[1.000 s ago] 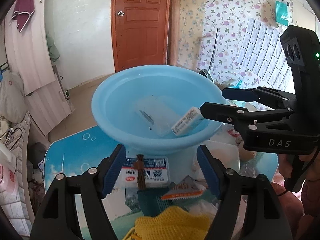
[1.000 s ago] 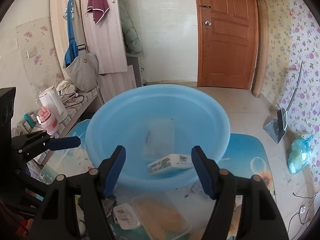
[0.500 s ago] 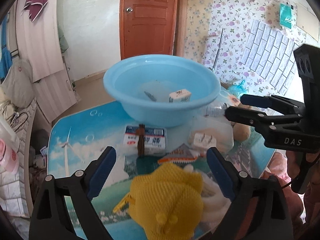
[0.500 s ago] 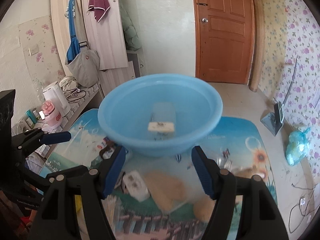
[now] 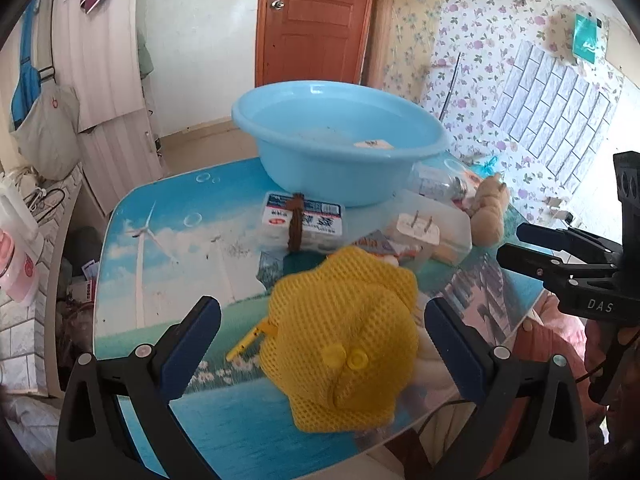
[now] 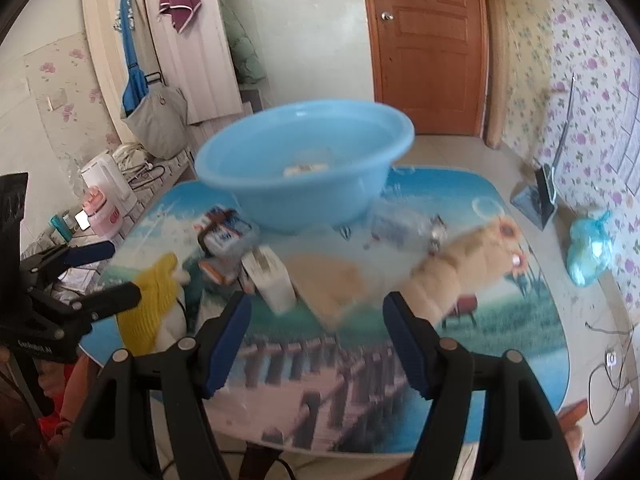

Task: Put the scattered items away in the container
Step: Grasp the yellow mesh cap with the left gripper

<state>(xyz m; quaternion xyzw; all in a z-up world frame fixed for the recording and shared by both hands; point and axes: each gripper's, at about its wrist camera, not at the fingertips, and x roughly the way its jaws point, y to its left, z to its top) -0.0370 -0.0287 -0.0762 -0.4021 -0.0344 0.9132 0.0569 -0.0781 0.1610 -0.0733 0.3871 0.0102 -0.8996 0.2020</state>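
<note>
Left gripper [image 5: 320, 344]: jaws spread, nothing between them; it hovers low in the frame right over the yellow mesh pouch [image 5: 344, 336], which I judge is my next pick.
Right gripper [image 6: 316, 340]: jaws spread and empty, hanging above the near bench edge at lower centre; view is motion-blurred.
Container: blue basin [image 5: 340, 152] at upper centre of the left view, resting on the far part of the bench [image 5: 160, 240]. A small white box [image 5: 373, 144] lies inside it; beyond that I cannot tell the contents.
Scattered items: labelled pack with brown strap [image 5: 302, 222] just in front of the basin; white plug adapter [image 5: 416, 230] on a clear lid to its right; tan plush toy [image 5: 490, 212] at the right edge.
Why so: the loose things crowd beside the basin, so carries are short.
Risk: I judge the mesh soft, likely to sag when pinched.
</note>
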